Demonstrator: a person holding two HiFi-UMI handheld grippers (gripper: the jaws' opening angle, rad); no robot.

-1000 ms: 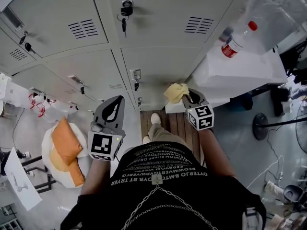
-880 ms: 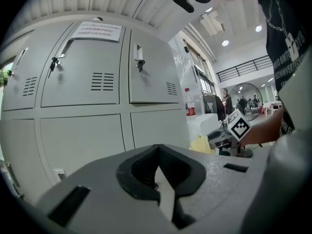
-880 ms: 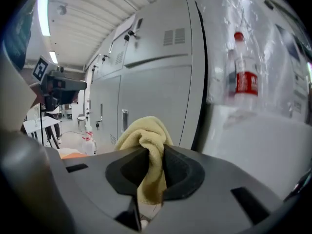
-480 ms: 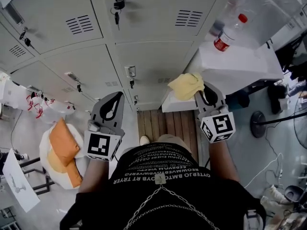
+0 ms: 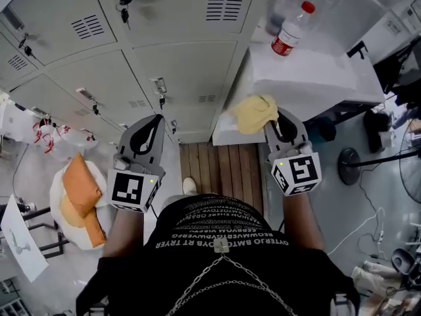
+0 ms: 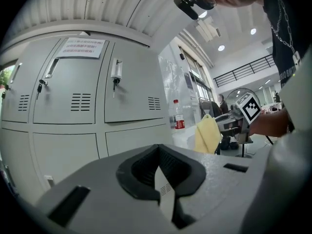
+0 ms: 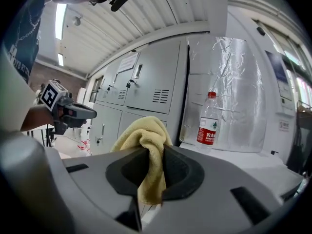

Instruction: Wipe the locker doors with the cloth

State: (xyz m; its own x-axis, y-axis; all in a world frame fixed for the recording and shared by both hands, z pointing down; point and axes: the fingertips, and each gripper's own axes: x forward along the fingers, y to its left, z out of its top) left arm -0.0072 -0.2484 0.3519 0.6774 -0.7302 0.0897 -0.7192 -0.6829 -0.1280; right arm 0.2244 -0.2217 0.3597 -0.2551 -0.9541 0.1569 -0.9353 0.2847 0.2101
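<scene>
The right gripper (image 5: 271, 118) pinches the yellow cloth (image 7: 146, 140), which bunches just ahead of its jaws. The locker doors (image 5: 177, 71) stand ahead to its left, and the left gripper (image 6: 159, 172) is closed and empty. I reckon a careless swing could knock the bottle (image 7: 207, 118) ahead-right.

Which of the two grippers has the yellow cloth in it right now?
The right gripper: its jaws are shut on the yellow cloth. The left gripper is closed on nothing.
</scene>
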